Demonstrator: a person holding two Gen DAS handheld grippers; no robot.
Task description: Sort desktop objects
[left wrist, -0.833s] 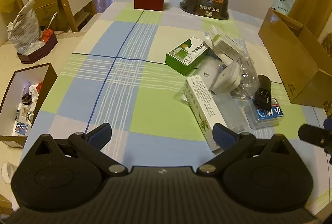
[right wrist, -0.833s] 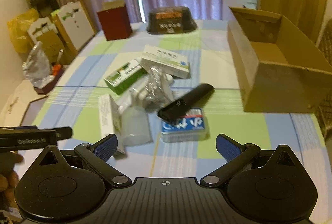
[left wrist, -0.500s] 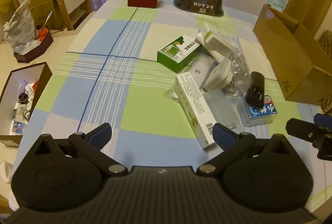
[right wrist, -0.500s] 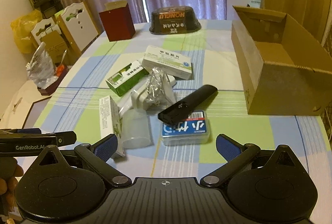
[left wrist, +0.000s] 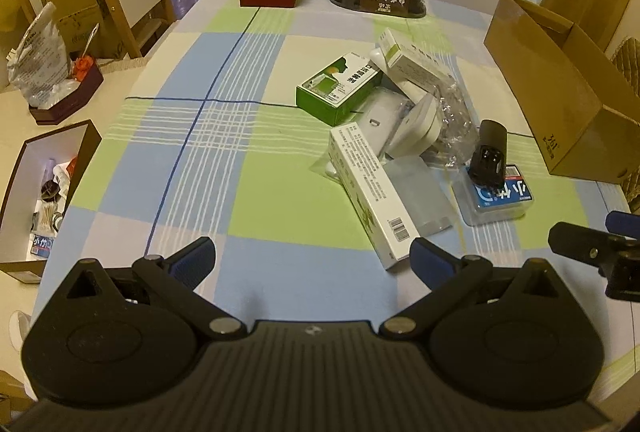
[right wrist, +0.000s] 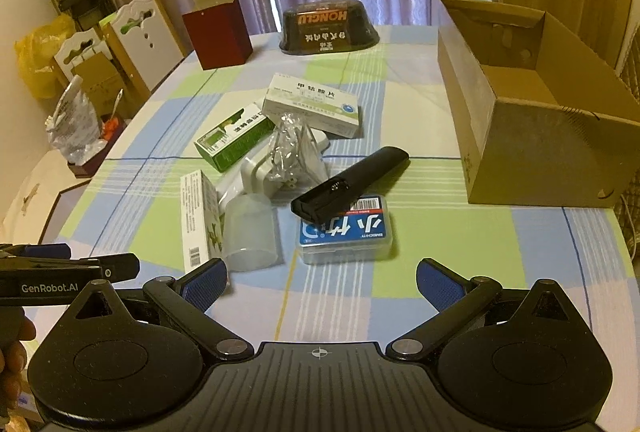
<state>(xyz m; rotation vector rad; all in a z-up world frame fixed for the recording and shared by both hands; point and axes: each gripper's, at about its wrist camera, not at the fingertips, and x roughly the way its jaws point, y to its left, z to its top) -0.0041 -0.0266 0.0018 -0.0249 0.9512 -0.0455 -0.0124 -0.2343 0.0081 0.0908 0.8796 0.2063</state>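
**Approaching the pile, both claws spread and empty**

Moving closer since a moment ago, the left claw (left wrist: 312,256) and right claw (right wrist: 322,280) now hover just before the heap on the table (left wrist: 200,160), so the first pick seems near. Count: three medicine boxes, one black remote (right wrist: 350,182), one blue case (right wrist: 346,234), one empty cardboard box (right wrist: 536,120).

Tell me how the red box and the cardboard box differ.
The red box stands tall and narrow at the table's far end; the cardboard box is wider, lower and sits along the right edge. One is dark red, the other plain brown. Both are open at the top.
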